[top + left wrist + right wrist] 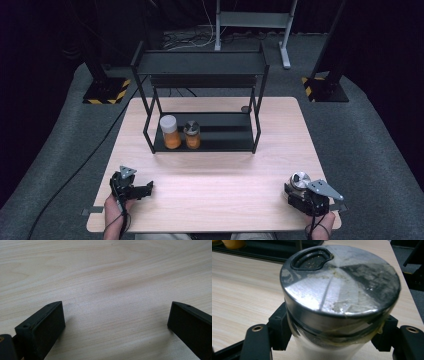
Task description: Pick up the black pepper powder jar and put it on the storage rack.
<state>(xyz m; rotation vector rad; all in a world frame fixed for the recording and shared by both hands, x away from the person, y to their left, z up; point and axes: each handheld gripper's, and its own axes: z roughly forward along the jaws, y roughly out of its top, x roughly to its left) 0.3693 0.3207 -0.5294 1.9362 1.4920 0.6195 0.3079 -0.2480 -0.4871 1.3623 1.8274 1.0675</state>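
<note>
Left gripper (145, 189): near-left of worktop (215, 190), jaws wide, nothing betw. them, bare wood below.
Rack (200, 65): black, 2-tier, centre-back; lower shelf holds white-lid jar (170, 132) w/ orange contents, just beside it metal-lid jar (192, 135), same fill.
Right gripper (332, 340): near-right corner, jaws clamped on shaker jar (339, 290), upright, silver cap w/ pour opening.

Two jars (179, 132) stand at the rack's (202, 90) lower shelf's left end.
</note>
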